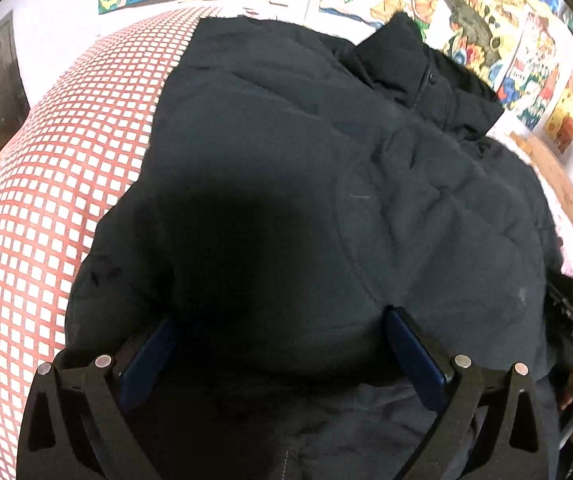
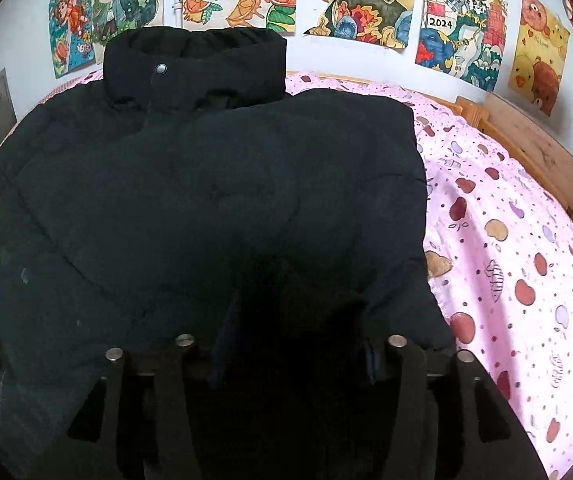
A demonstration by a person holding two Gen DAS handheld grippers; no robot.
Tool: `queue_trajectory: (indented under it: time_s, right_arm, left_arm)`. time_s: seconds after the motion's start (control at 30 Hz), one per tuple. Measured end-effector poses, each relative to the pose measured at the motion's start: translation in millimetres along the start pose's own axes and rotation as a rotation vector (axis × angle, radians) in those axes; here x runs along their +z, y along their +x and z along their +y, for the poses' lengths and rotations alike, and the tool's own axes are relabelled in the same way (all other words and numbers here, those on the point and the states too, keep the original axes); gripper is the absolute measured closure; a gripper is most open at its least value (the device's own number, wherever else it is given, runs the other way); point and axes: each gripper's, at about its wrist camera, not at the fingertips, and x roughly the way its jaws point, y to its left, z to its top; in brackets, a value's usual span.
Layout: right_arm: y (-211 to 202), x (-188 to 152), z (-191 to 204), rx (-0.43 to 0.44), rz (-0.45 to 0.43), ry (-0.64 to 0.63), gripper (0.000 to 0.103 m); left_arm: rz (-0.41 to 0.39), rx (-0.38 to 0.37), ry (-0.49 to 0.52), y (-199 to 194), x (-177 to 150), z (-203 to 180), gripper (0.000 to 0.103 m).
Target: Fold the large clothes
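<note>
On the bed, black puffer jacket (image 2: 206,200) spread across the pink fruit-print sheet (image 2: 526,260) and red checked cover (image 1: 54,184), collar (image 2: 194,68) up toward the wall of drawings (image 2: 358,0). Left gripper (image 1: 282,332) spread wide just over the near hem, nothing pinched. Right gripper (image 2: 294,320) partly parted, pads lost against dark cloth, no grip evident. Looks bulky, soft, springy, probably slick-shelled; best taken by hem corners or shoulder seams, with a deep bite.
</note>
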Motion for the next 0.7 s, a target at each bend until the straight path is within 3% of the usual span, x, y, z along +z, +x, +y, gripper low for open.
queue_trajectory:
  time_s: [0.17,0.33,0.5,0.7]
  right_arm:
    - [-18.7,2.2,-8.9,0.068,-0.029,0.041,0.040]
    - [-31.4,18.4,-12.5,0.074,-0.078,0.030,0.039]
    - [-41.2,56.7,-6.0,0.081,-0.123,-0.007,0.038]
    - [-26.9,112.0,1.9,0.140,-0.160,0.061,0.037]
  left_arm:
    - [-0.064,-0.053,-0.050,-24.8,9.2,8.9,0.000]
    - [-0.146,-0.024,-0.023,-50.1,38.7,-1.8,0.000]
    - [-0.238,-0.019,0.017,-66.0,92.7,-29.5,0.000]
    - [-0.319,-0.001,0.056,-43.2,143.6,-61.9,0.000]
